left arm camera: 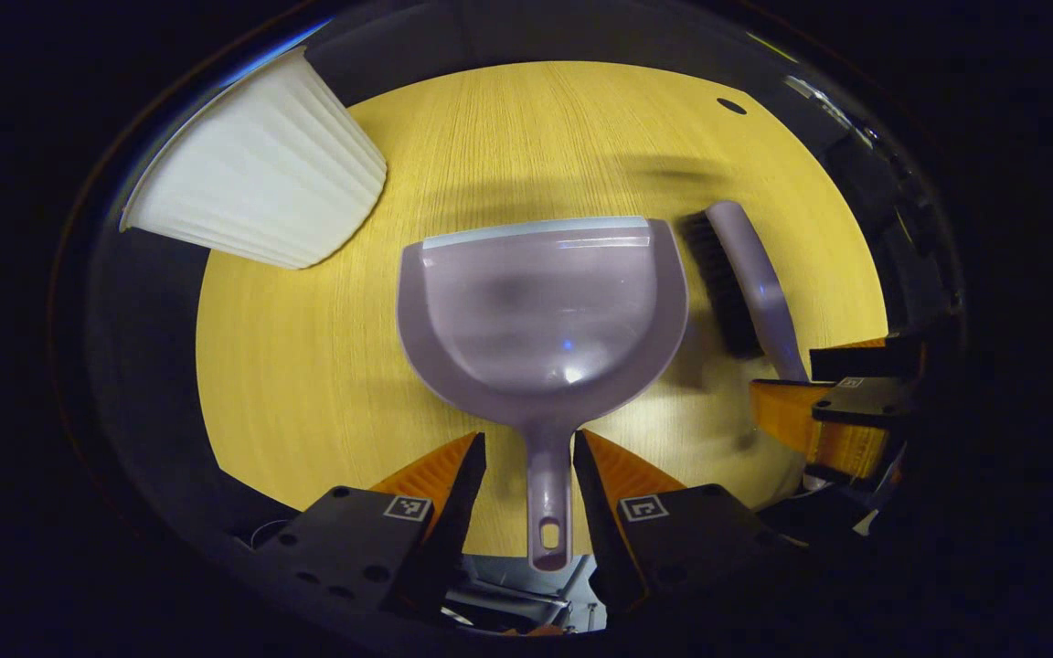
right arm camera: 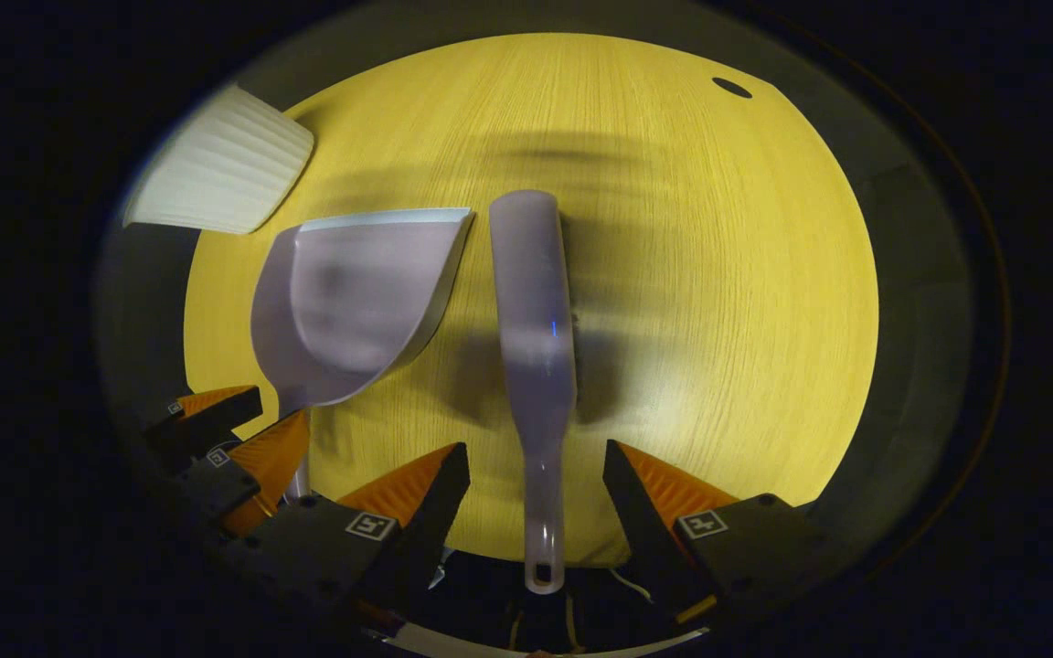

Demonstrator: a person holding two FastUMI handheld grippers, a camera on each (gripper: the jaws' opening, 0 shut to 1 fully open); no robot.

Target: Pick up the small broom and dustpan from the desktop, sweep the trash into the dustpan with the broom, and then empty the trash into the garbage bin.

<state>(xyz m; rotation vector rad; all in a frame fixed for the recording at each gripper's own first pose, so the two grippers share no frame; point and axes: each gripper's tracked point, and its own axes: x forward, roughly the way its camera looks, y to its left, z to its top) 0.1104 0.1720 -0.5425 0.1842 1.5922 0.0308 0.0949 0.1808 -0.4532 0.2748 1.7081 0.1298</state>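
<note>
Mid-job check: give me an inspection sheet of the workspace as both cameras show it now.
Surface: round wooden desktop, small dark hole near its far edge.
Job's things: dustpan flat on the desktop, handle toward the left tongs; broom lying beside it, handle toward the right tongs; white ribbed garbage bin at the far left.
Clutter: no trash seen on the desktop.
Grippers: left tongs open, fingers either side of the dustpan handle with gaps; right tongs open, straddling the broom handle, not touching.
Cables: thin wires under the right tongs.
Surroundings: dark booth, nothing more seen.
</note>
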